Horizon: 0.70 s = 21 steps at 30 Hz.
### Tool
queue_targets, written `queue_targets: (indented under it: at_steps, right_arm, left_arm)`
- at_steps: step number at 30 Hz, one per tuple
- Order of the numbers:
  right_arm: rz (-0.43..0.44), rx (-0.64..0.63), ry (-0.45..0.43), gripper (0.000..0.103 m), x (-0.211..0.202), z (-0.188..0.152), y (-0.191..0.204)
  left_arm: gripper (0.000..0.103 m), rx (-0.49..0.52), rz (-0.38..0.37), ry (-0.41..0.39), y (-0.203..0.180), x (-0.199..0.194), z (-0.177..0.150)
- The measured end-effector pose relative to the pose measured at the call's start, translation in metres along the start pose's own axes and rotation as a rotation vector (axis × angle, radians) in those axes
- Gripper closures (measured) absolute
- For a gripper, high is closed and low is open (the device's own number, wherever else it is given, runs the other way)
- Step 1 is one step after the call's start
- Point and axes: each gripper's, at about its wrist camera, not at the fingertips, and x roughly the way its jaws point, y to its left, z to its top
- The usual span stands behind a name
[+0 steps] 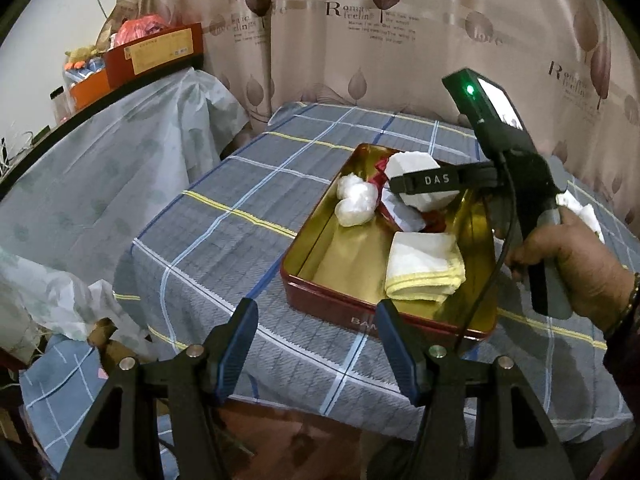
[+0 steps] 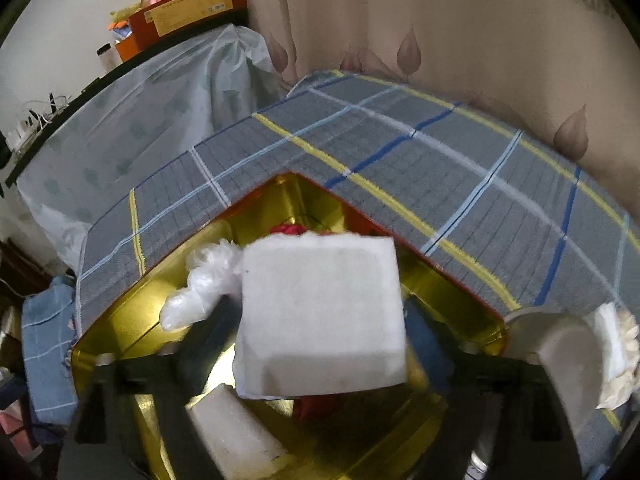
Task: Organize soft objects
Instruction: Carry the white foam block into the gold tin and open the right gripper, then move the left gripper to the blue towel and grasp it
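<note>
A red tin with a gold inside (image 1: 320,256) sits on the plaid table. In it lie a crumpled white plastic bag (image 1: 356,200), a folded white cloth with a yellow edge (image 1: 424,268) and red and white items. My right gripper (image 1: 404,184) is shut on a white foam block (image 1: 416,168) and holds it over the tin's far end. In the right wrist view the block (image 2: 320,316) fills the space between the fingers above the tin (image 2: 132,320). My left gripper (image 1: 316,344) is open and empty, near the tin's front wall.
The table has a grey plaid cloth (image 1: 240,216). A curtain (image 1: 360,40) hangs behind it. A covered piece of furniture (image 1: 100,184) stands left, with boxes (image 1: 156,52) on top. A white crumpled item (image 2: 616,352) and a pale round object (image 2: 560,352) lie right of the tin.
</note>
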Motion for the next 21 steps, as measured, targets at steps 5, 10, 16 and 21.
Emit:
queue_targets:
  at_steps: [5, 10, 16, 21]
  right_arm:
    - [-0.024, 0.002, -0.075, 0.003, -0.025, 0.000, 0.005]
    - [-0.018, 0.085, -0.203, 0.003, -0.075, -0.022, -0.006]
    - [-0.155, 0.184, -0.306, 0.002, -0.159, -0.109, -0.048]
    - [-0.408, 0.261, -0.295, 0.000, -0.219, -0.203, -0.106]
  left_arm:
    - [0.040, 0.019, 0.024, 0.005, -0.005, -0.001, -0.002]
    - [0.040, 0.031, 0.039, -0.002, -0.008, -0.003, -0.004]
    - [0.040, 0.064, 0.065, -0.012, -0.018, -0.005, -0.008]
    - [0.040, 0.115, 0.095, -0.047, -0.032, -0.013, -0.012]
